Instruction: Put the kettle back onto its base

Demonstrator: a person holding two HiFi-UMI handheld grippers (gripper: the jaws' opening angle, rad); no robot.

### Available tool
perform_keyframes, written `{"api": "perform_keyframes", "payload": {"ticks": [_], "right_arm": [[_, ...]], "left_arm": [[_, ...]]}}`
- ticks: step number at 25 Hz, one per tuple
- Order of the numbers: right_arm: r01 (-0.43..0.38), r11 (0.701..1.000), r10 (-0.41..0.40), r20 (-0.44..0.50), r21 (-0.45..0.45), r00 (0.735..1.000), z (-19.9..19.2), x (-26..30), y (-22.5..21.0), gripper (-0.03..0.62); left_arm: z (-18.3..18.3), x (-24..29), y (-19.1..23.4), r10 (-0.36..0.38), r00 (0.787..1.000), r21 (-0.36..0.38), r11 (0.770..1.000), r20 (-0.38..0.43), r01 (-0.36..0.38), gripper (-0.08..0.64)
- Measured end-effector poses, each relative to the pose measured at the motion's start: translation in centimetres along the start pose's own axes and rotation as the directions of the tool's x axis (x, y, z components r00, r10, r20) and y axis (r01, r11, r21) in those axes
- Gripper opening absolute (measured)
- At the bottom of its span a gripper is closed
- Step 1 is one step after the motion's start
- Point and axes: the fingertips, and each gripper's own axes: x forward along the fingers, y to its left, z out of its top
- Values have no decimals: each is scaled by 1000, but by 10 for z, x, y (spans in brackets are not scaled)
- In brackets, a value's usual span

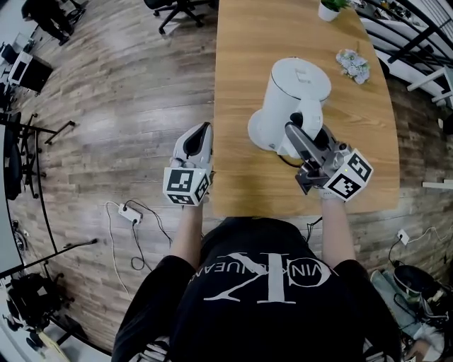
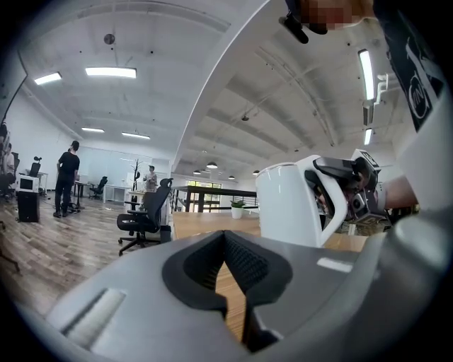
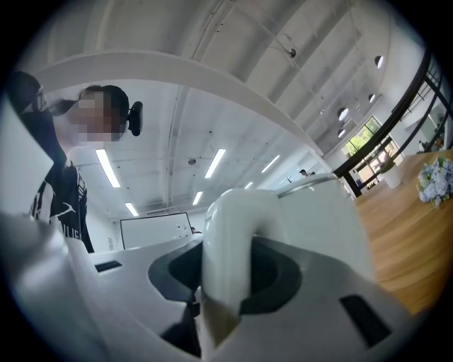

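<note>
A white electric kettle (image 1: 294, 102) is over the middle of the wooden table (image 1: 248, 42). My right gripper (image 1: 303, 138) comes at it from the near side and is shut on its curved white handle (image 3: 226, 254), which fills the gap between the dark pads in the right gripper view. The left gripper view shows the kettle (image 2: 290, 205) from the side with the right gripper on its handle. I cannot tell whether it rests on the table or hangs just above it. My left gripper (image 1: 204, 131) hovers at the table's left edge, shut and holding nothing. No separate base shows in any view.
A small potted plant (image 1: 329, 8) stands at the table's far end and a little bunch of flowers (image 1: 352, 65) lies at the right. An office chair (image 1: 177, 10) stands on the floor beyond, and a power strip (image 1: 129, 212) lies at the left.
</note>
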Motion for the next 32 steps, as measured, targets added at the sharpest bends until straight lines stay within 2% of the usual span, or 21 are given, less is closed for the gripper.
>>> {"api": "perform_keyframes", "payload": {"ticks": [4, 7, 15, 21, 32], "right_arm": [[0, 1000, 0, 11, 13, 1000, -10, 14, -7, 132], [-7, 1000, 6, -14, -13, 1000, -19, 27, -5, 132], [-55, 997, 54, -26, -59, 998, -31, 29, 4, 132], [-45, 995, 41, -42, -94, 998, -39, 23, 9, 132], [-79, 976, 43, -172, -204, 984, -72, 6, 28, 132]], "left_arm": [[-6, -2, 18, 23, 1000, -3, 1000, -12, -23, 11], [-8, -4, 26, 28, 999, -6, 1000, -18, -28, 11], [-11, -3, 26, 20, 999, -3, 1000, -30, -20, 11], [-10, -6, 26, 8, 1000, 5, 1000, -27, -8, 11], [-9, -17, 12, -6, 1000, 24, 1000, -5, 6, 11]]}}
